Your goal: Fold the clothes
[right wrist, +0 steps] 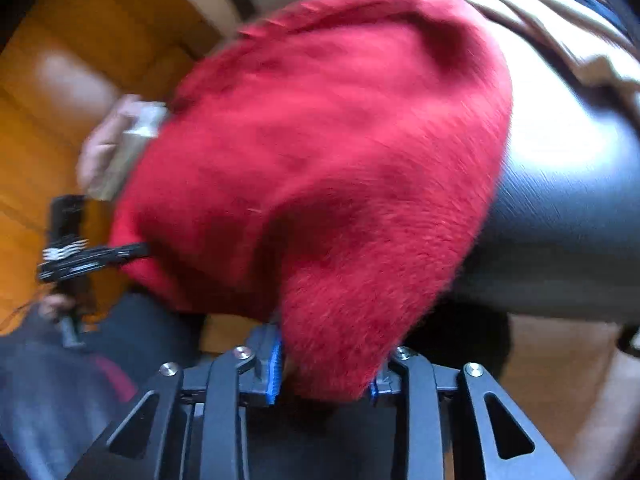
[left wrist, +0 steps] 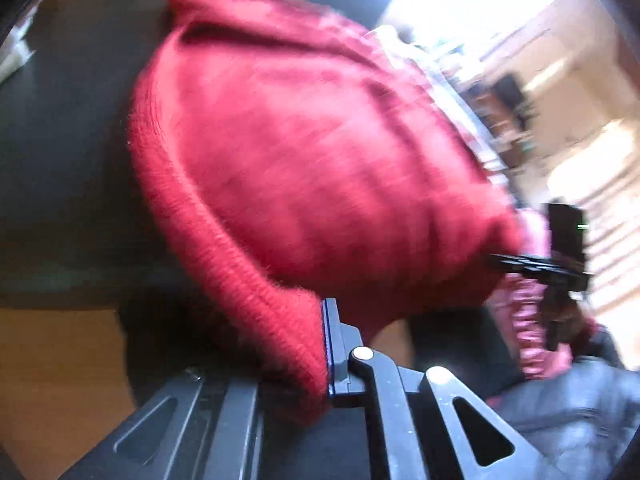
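A dark surface (left wrist: 72, 168) carries the work, with orange-brown wooden floor (right wrist: 60, 60) beyond its edge and bright sunlit room blur further off. Both views are smeared, so small detail is lost.

The fuzzy red knitted sweater (left wrist: 320, 152) is bunched in a rounded heap, lying over the near part of the surface and hanging off its near edge toward me. A thick ribbed hem runs along its left side in the left wrist view.

My left tool (left wrist: 320, 360) is clamped shut on the ribbed hem at the sweater's near corner. One black finger with its blue pad (left wrist: 326, 344) presses flat against the knit; the other finger is buried under the fabric, so I cannot see it.

My right tool (right wrist: 324, 376) grips a thick fold of the same sweater at its other near corner. Its blue ribbed pads (right wrist: 274, 368) sit on both sides of the fold, pressing into the wool, with the jaws held partly apart by the bulk of the cloth.

From the right wrist view, my left tool shows at the far left, its fingers pinched into the sweater's edge. From the left wrist view, my right tool (left wrist: 520, 262) shows at the far right, likewise biting the fabric, next to my pink ruched sleeve (left wrist: 524, 320).
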Demonstrator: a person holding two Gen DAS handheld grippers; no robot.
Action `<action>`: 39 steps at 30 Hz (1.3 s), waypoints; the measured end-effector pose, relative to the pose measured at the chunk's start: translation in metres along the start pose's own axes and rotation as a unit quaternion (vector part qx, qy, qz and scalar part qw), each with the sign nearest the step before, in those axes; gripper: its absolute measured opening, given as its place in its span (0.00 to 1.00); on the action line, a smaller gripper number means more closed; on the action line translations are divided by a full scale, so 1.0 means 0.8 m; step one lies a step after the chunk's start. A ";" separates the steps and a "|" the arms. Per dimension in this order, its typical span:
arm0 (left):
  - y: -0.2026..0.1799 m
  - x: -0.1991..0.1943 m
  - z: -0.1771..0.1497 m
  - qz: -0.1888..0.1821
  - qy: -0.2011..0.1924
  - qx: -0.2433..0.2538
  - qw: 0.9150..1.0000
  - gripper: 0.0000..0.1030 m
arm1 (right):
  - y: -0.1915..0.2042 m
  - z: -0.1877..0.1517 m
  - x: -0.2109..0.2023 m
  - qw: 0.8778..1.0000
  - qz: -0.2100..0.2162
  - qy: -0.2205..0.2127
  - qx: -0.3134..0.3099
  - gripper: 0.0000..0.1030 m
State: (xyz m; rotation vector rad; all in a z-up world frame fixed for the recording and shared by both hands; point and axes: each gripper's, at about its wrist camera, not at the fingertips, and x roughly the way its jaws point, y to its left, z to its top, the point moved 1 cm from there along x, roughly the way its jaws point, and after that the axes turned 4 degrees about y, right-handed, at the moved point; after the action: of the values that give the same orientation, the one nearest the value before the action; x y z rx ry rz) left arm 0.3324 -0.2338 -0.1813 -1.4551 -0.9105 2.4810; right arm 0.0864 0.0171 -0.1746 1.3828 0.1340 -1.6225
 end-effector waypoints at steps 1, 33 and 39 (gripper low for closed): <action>-0.003 -0.009 0.004 -0.014 -0.008 0.004 1.000 0.05 | 0.008 0.006 -0.007 1.000 0.022 -0.008 -0.006 0.30; 0.124 0.020 0.243 -0.034 -0.072 -0.141 0.987 0.05 | -0.128 0.233 0.007 0.972 0.118 -0.126 0.161 0.22; 0.123 -0.001 0.186 -0.022 -0.069 -0.161 0.984 0.05 | -0.103 0.178 0.000 0.975 0.125 -0.117 0.142 0.20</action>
State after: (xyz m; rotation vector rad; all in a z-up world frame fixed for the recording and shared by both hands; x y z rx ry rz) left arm 0.2285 -0.3789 -0.1825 -1.3380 -1.4089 2.5160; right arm -0.0715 -0.0274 -0.1639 1.3437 -0.4115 -1.6178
